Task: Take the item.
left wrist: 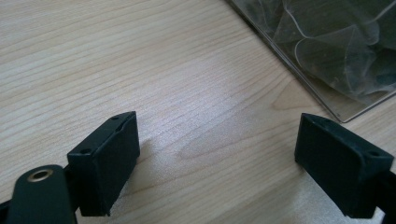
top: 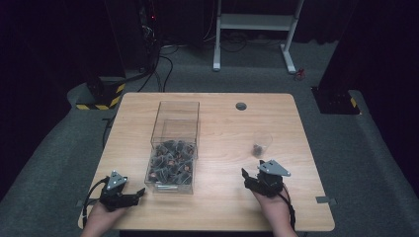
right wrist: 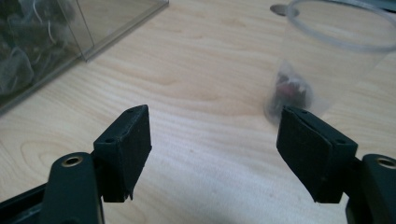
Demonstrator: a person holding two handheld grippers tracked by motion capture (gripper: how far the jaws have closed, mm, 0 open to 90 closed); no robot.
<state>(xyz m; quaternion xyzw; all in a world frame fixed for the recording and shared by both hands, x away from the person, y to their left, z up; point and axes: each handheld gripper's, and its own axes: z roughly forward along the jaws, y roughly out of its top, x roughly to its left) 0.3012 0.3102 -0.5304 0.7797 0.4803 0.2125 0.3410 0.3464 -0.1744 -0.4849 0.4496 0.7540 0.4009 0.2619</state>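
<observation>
Wooden surface (top: 222, 148), centre of high view. Clear box (top: 174, 148) left of centre, lower half full of small wrapped pieces (top: 170, 163). Clear cup (top: 262, 144) right of centre, one dark piece inside. Left gripper (top: 131, 196) lower left, jaws apart, empty. Right gripper (top: 252, 177) lower right just below cup, jaws apart, empty.

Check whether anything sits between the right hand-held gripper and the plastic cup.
Nothing visible does. The right hand-held gripper is open, and only bare table lies between it and the plastic cup just ahead. The clear box stands off to its left.
</observation>
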